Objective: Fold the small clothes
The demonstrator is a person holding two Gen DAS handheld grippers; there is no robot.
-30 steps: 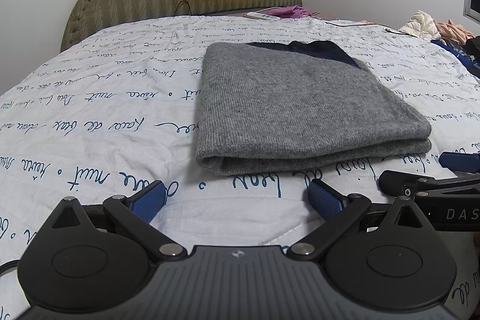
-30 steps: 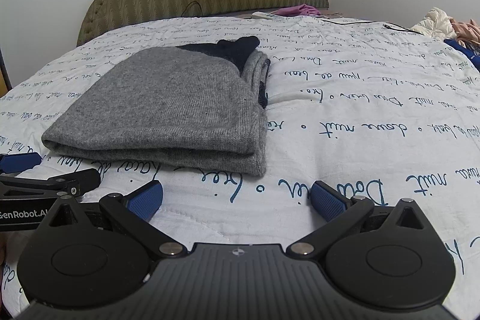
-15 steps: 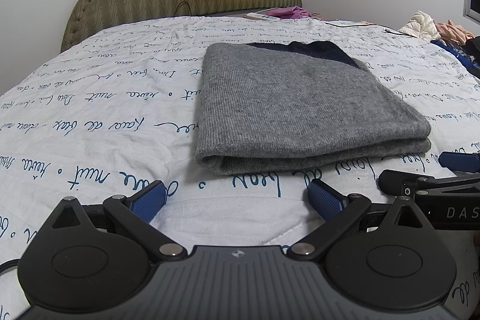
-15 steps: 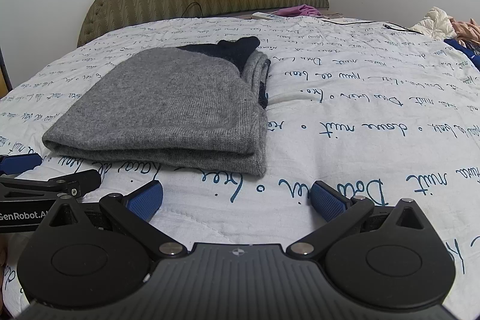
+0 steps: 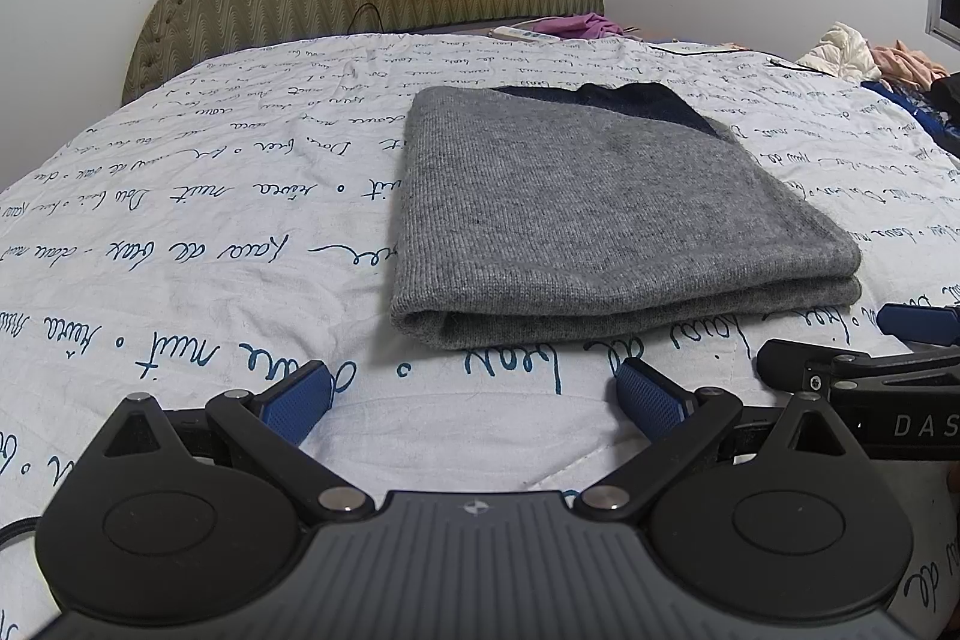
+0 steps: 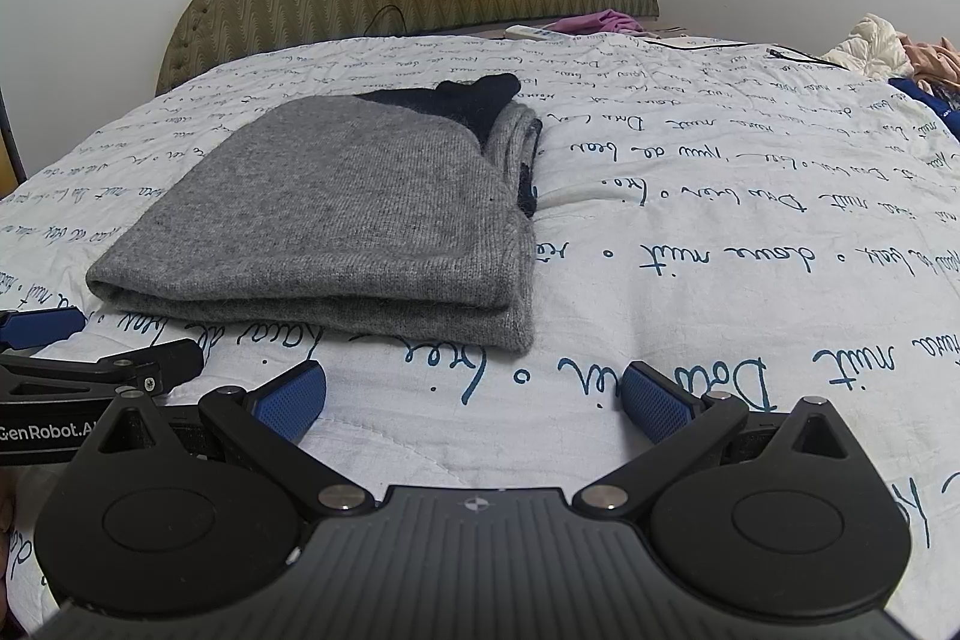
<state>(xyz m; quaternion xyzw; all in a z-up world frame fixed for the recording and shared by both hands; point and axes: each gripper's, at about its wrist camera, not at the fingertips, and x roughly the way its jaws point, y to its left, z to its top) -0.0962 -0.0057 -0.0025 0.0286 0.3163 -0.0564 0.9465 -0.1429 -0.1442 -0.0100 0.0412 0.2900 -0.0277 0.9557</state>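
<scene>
Sweater (image 5: 588, 208) folded on bed (image 5: 198, 244); my left gripper (image 5: 474, 394) and right gripper (image 6: 474, 394) wide open, empty, near it, fold apparently finished.

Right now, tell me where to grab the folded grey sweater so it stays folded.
Take the grey sweater at its near rounded fold, coming low from the front. The layers join there; the right edge shows loose stacked layers. Both tools sit open, short of it.
</scene>
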